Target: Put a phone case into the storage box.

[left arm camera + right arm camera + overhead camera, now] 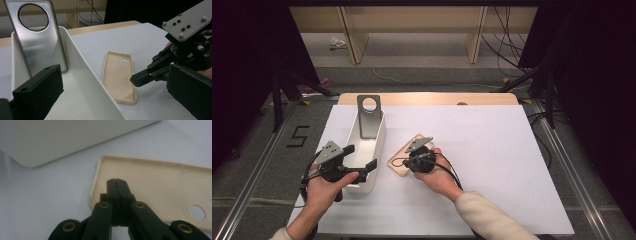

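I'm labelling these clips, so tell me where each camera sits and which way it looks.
High view: above the table, looking forward and down; both hands, left gripper, right gripper.
Left gripper view: along open jaws at bin, grey case.
Right gripper view: along shut jaws at beige case.
Shared: beige case, bin.

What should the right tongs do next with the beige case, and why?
Probably open the right tongs before going lower. They are shut with nothing between them, tips over the near end of the beige phone case, which lies flat, inside up, beside the white bin. Shut, they cannot take its rim.
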A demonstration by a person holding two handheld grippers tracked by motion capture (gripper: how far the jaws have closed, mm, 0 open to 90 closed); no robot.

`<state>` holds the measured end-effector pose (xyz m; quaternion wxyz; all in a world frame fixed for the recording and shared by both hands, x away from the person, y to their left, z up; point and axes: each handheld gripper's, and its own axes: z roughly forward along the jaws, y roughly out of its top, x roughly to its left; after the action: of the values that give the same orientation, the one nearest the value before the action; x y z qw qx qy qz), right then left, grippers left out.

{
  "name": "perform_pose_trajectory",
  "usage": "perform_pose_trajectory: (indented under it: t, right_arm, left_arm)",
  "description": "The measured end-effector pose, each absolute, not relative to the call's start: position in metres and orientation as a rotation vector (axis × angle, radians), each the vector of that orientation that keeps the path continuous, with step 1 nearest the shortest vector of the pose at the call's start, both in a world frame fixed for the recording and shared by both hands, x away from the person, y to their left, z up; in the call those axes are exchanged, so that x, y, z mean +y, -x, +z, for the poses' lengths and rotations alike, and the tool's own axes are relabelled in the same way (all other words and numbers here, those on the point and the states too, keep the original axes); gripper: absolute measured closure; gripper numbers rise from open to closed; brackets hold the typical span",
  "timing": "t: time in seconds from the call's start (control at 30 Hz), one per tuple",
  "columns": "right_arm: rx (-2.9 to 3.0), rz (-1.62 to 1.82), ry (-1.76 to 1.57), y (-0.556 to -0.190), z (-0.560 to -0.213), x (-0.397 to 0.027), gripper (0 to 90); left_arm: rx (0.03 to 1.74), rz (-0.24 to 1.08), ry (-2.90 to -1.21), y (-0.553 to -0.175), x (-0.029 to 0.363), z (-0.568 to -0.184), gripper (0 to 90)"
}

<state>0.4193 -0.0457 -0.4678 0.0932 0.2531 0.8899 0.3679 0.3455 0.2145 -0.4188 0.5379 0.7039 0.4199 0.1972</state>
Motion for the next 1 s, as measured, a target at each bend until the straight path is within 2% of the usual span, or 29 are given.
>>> perform_pose_trajectory:
  t: [0.47, 1.0]
  right_arm:
    - [2.675, 1.011, -0.779, -0.428, -0.483, -0.044, 90.0]
    - [2.764, 0.903, -0.741, -0.431, -0.477, -0.052, 90.0]
  left_arm:
    - [1.001, 0.461, -1.678, -0.346, 0.214, -0.421, 0.1]
    - [0.997, 0.459, -1.681, -0.345, 0.213, -0.421, 0.2]
